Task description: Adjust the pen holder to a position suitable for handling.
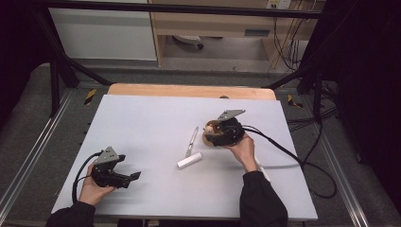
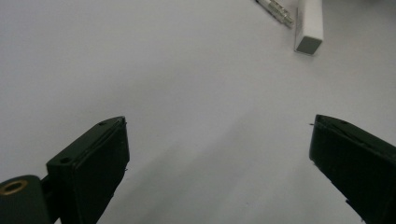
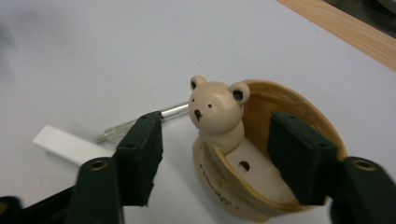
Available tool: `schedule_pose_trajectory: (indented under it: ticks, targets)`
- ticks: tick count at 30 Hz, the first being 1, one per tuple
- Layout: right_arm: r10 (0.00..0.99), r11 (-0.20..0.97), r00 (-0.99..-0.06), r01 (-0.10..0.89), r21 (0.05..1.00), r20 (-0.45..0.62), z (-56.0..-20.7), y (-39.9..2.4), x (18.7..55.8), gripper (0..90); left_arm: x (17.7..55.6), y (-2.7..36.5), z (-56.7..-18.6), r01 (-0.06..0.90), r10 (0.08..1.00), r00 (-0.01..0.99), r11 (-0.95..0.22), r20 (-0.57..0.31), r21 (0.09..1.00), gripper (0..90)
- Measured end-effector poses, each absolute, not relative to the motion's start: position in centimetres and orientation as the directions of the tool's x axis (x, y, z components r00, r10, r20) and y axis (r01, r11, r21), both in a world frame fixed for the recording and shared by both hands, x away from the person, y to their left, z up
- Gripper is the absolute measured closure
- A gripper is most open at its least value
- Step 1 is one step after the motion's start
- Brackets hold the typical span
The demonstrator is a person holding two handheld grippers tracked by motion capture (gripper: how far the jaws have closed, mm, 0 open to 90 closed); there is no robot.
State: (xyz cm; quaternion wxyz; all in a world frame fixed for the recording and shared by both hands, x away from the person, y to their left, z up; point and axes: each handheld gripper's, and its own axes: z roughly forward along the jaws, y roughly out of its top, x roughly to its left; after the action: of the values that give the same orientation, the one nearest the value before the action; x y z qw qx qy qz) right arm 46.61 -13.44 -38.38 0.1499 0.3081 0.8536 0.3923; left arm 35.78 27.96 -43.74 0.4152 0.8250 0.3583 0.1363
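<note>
A wooden bear figure (image 3: 215,109) stands in a shell-shaped wooden holder (image 3: 280,100) at the table's right middle; from above the holder (image 1: 208,128) peeks out beside the right hand. My right gripper (image 3: 217,123) hangs over it with jaws apart: the right jaw dips inside the holder behind the bear, while the left jaw stands outside, clear of the wall. From above, the right gripper (image 1: 211,134) points left. My left gripper (image 1: 128,166) rests open at the near left with bare table between its jaws, as the left gripper (image 2: 217,135) view confirms.
A silvery metal rod (image 1: 192,140) and a small white block (image 1: 189,161) lie just left of the holder; the block (image 2: 309,23) and the rod (image 2: 275,8) also appear at the top of the left gripper view. The white table (image 1: 156,118) ends in a wooden strip (image 1: 189,90) at the back.
</note>
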Motion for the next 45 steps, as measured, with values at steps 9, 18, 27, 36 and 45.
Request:
schedule_pose_trajectory:
  ticks: [9, 18, 27, 36, 45]
  targets:
    - [0.65, 0.491, -0.759, 0.447, 0.748, 0.027, -37.4, -14.3, 44.6, 5.5, 35.8, 27.6, -43.5, 0.48, 0.702, 0.708, -0.404, -0.072, 0.779, 4.9]
    - [0.661, 0.439, -0.747, 0.458, 0.773, 0.067, -38.3, -16.3, 42.0, 0.8, 36.0, 26.9, -43.3, 0.487, 0.7, 0.711, -0.414, -0.073, 0.769, 4.7]
    - [0.676, 0.408, -0.732, 0.473, 0.781, 0.09, -40.2, -19.0, 39.9, 0.7, 36.2, 26.3, -43.1, 0.49, 0.694, 0.716, -0.425, -0.073, 0.761, 4.7]
    - [0.702, 0.389, -0.705, 0.499, 0.774, 0.101, -42.1, -21.4, 38.4, 0.7, 36.3, 25.5, -42.8, 0.49, 0.686, 0.725, -0.444, -0.068, 0.75, 4.7]
    - [0.719, 0.361, -0.685, 0.511, 0.78, 0.116, -42.9, -23.5, 37.0, 0.7, 36.8, 23.9, -42.2, 0.484, 0.672, 0.738, -0.463, -0.062, 0.742, 4.7]
